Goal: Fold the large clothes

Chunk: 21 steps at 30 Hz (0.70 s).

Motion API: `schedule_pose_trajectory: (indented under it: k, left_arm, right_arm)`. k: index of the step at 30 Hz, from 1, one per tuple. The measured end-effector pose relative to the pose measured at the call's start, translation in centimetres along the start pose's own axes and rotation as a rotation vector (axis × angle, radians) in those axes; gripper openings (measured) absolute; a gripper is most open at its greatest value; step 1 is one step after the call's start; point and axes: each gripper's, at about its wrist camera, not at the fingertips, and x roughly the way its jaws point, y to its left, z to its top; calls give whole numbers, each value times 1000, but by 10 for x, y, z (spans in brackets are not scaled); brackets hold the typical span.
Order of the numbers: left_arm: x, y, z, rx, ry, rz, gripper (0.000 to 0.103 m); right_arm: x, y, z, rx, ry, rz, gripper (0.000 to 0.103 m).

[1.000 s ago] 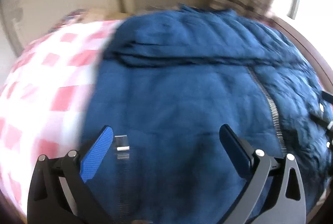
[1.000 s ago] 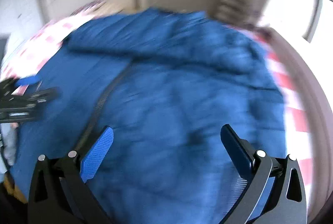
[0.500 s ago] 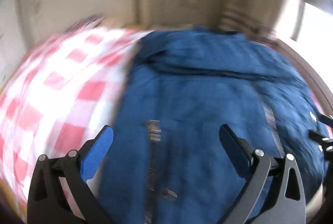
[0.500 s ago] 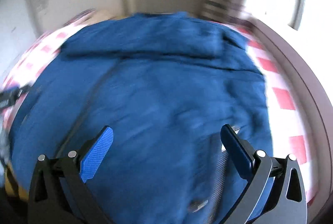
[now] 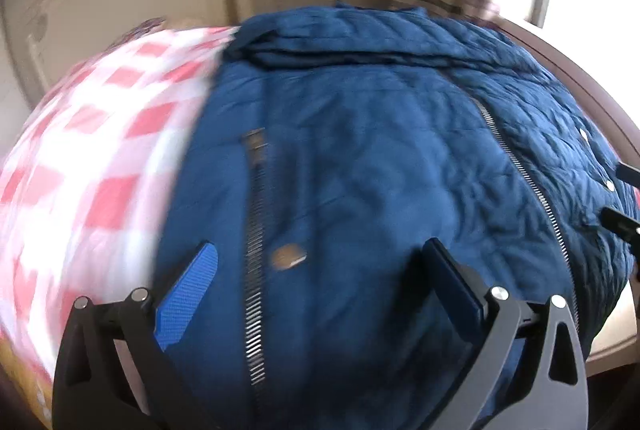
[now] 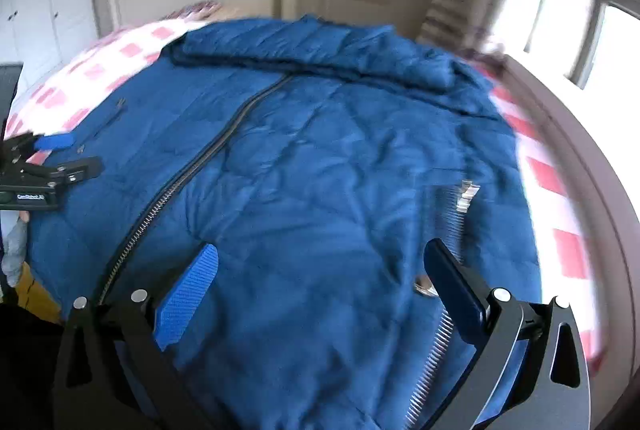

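Blue quilted jacket (image 6: 320, 166) lay spread flat on checked bedspread (image 5: 100, 158) | left gripper (image 5: 320, 294) and right gripper (image 6: 320, 294) both gaped, empty | fabric judged soft, bulky, slippery; grip hem corners.

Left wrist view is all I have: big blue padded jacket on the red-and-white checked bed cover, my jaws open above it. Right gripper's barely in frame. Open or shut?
Observer: Open. The right gripper hangs over the blue padded jacket with its jaws wide apart, holding nothing.
Operator: What's under it?
Observer: A silver pocket zipper runs beside its right jaw.
Operator: Is the jacket's right edge on the bed?
Observer: Yes, the red-and-white checked bed cover shows beyond that edge.
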Motion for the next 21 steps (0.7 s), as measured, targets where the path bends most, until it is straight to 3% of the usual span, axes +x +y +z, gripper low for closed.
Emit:
schedule_pose_trajectory:
  k: [2, 5, 7, 12, 14, 15, 16, 17, 19, 21]
  left_arm:
    - [-3, 11, -7, -16, 2, 6, 101]
    - [1, 12, -18, 15, 0, 28, 101]
    - [-2, 10, -17, 9, 10, 50, 101]
    - [-32, -18, -13, 60, -51, -47, 101]
    - [-30, -40, -18, 146, -54, -33, 101]
    - [-22, -49, -22, 182, -29, -6, 101]
    - [-14, -53, -26, 195, -8, 12, 101]
    - [-13, -51, -29, 172, -39, 3, 101]
    - [-11, -46, -27, 153, -25, -32, 101]
    - [-12, -42, -26, 153, -8, -39, 101]
  right_arm:
    - [14, -5, -9, 3, 35, 14, 99]
    - [14, -2, -22, -5, -21, -8, 99]
    - [13, -1, -16, 20, 15, -23, 99]
    - [-3, 18, -9, 7, -36, 31, 99]
    - [5, 32, -12, -38, -20, 65, 99]
    - [14, 41, -18, -71, -1, 42, 99]
    - [14, 43, -21, -67, -38, 37, 99]
    - [14, 42, -23, -55, -50, 45, 99]
    - [15, 35, -22, -34, -32, 81, 99]
    - [10, 34, -20, -49, -17, 52, 98]
